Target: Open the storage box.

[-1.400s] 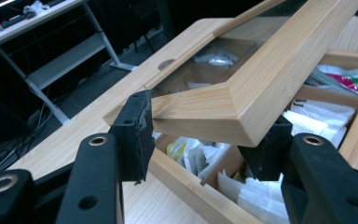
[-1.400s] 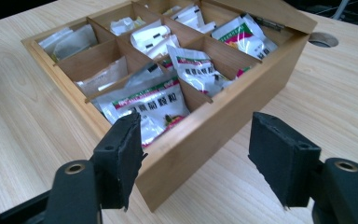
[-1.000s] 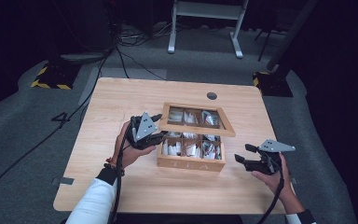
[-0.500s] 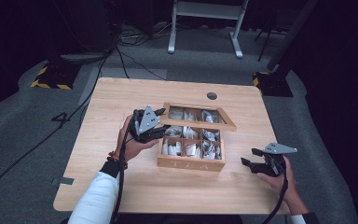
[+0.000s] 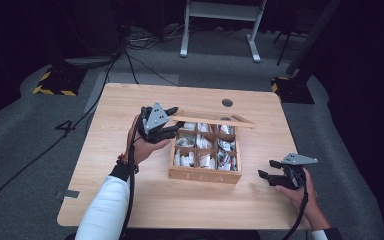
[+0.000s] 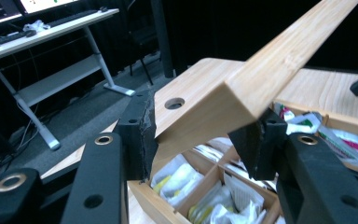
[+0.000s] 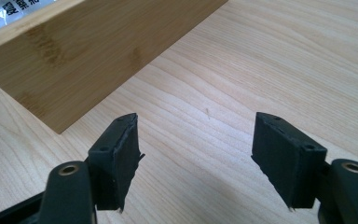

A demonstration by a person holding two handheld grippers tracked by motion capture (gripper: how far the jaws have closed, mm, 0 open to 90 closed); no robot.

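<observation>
Left hand-held gripper clamped on corner of raised pale wooden lid above compartmented wooden tea box. Right hand-held gripper jaws wide apart, empty, low over light wooden counter right of box.

A light wooden tabletop with wide bare stretches along its near edge and left side, open for a hand to pass. A compartmented wooden box sits at the middle and blocks the centre. Its lid is raised and tilted over the far rows, gripped at its left end by the left tongs, so entry from the far side is barred while the near compartments lie open from above, packed with sachets. The right tongs, jaws spread, hover over bare wood just right of the box. A small round hole marks the far strip.
</observation>
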